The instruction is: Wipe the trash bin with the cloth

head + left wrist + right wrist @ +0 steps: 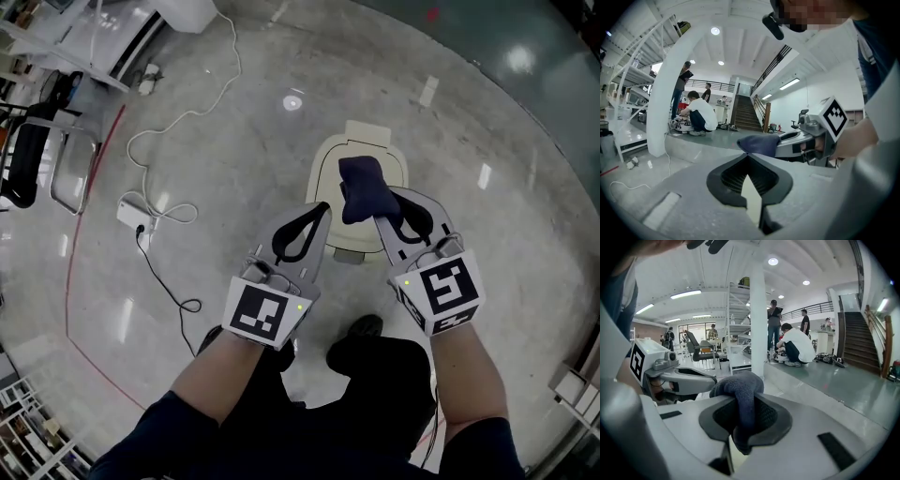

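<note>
The right gripper [382, 211] pinches the dark blue cloth [360, 187] between its jaws. In the right gripper view the cloth bulges above the pads and hangs down between them. It is held over the cream trash bin [367, 142], which stands on the floor at the upper centre of the head view (whether cloth and bin touch, I cannot tell). The left gripper [324, 208], at the bin's left edge, has its jaws pressed together with nothing between them. A white cable [202, 108] lies at the upper left.

The cloth [361, 187] is navy, the trash bin [367, 142] cream, the floor [234, 112] speckled grey.
</note>
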The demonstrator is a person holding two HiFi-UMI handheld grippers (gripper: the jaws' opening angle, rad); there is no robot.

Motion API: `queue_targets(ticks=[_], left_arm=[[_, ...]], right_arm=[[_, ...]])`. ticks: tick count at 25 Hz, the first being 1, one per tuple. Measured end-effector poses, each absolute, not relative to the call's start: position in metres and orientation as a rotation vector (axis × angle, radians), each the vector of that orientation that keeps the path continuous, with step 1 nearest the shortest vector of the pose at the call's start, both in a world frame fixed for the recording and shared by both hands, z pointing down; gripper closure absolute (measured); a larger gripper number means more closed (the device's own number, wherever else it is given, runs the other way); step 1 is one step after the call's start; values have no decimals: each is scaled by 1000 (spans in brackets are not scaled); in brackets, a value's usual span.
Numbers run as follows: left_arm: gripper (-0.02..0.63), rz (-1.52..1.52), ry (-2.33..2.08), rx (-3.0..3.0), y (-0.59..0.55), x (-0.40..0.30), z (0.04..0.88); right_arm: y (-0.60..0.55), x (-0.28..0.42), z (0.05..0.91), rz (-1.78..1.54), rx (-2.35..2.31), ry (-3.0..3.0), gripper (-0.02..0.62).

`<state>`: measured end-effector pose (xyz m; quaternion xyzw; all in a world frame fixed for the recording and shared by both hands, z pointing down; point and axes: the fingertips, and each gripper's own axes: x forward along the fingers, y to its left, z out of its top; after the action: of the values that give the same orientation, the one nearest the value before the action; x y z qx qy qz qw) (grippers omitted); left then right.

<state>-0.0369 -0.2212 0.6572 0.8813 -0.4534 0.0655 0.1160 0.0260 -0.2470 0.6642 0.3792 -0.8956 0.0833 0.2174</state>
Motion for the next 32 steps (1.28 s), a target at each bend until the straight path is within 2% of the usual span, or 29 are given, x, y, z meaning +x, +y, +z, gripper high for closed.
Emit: queue_targets(ticks=[11, 18, 32], left_arm=[[609, 269, -1403, 2581, -258, -75, 778], [609, 276, -1424, 2620, -293, -88, 796], [609, 256, -1417, 2639, -325, -100, 804]], right_arm=[[-340, 3, 782, -120, 838, -2230, 540], [-364, -11, 832, -303, 681, -2044, 540], [-212, -47, 840, -380, 425, -2084, 540]])
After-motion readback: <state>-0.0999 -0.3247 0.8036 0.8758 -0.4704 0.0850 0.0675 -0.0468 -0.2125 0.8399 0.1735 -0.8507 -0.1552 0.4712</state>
